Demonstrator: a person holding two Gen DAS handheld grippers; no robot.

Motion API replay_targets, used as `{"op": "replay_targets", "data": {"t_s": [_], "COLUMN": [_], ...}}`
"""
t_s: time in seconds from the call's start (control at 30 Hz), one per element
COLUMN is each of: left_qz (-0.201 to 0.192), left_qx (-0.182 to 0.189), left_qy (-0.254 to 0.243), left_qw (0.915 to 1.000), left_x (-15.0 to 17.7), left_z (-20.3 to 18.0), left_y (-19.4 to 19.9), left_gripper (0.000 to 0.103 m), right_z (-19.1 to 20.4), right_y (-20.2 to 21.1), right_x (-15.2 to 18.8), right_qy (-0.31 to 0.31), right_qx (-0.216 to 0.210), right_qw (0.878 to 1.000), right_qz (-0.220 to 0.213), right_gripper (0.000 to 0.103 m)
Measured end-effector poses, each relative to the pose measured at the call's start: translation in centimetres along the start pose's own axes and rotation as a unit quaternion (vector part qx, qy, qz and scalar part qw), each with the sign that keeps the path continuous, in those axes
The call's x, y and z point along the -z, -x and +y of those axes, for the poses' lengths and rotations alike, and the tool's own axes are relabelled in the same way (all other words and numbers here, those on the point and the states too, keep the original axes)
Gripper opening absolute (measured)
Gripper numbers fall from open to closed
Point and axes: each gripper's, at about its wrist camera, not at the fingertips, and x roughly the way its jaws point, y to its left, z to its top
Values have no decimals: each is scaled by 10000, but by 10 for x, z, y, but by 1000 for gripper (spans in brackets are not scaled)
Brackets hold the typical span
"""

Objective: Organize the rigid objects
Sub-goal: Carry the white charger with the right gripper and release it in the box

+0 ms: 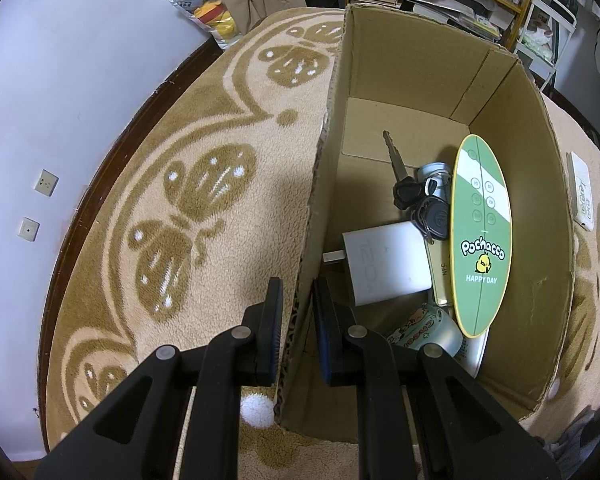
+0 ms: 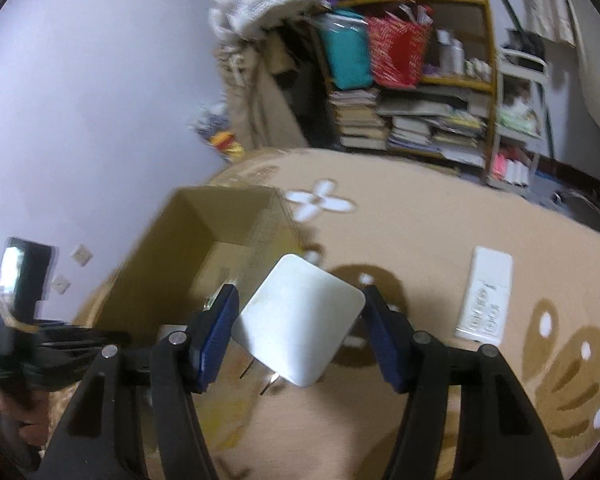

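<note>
The beige rug [image 1: 188, 200] with brown butterfly patterns fills most of both views, and on it your cardboard box [image 1: 520, 184] takes up the right half of the left wrist frame. Your left gripper [image 1: 298, 320] at the bottom centre is pinching the box's near wall, one finger outside and one inside. In the box lie a green oval Pochacco board [image 1: 482, 240], a white charger block [image 1: 384, 264], a bunch of keys [image 1: 416, 200] and a small patterned mug [image 1: 432, 330]. In the right wrist frame, your right gripper [image 2: 298, 320] at the lower centre holds a white plug adapter [image 2: 298, 318] between its pads, prongs toward the lower left. A white remote [image 2: 486, 294] lies on the rug at the right.
</note>
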Motion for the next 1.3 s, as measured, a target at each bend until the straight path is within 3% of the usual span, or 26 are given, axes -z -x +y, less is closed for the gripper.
{"op": "replay_targets", "data": {"t_s": [0.23,0.47,0.9,1.07,1.1,1.17,1.3], "left_qz": [-1,-1,-8,-24,-27,-14,-36], "left_qx": [5,5,-22,-67,-70,-52,-82], "left_qy": [2,3,-21,-63,-66,-57,-61], "left_qw": [10000,10000,10000,10000,9999,10000,9999], "left_x": [0,0,-1,0,0,0,0], "left_z": [0,0,0,-2,-2,-2,-2], "left_y": [0,0,-1,0,0,0,0], "left_gripper": [15,15,15,15,15,15,15], "right_z": [46,68,86,86,85,83,71], "right_y": [3,-13,-13,-13,-11,-6,5], "right_x": [5,22,34,33,31,28,19], "right_qy": [376,648,1336,1320,1312,1275,1237], "right_qx": [-512,-774,-627,-505,-497,-492,-316], "right_qw": [9980,9943,9884,9891,9894,9903,9918], "right_qz": [24,330,346,411,372,267,14], "right_gripper": [67,67,67,68,69,82,91]}}
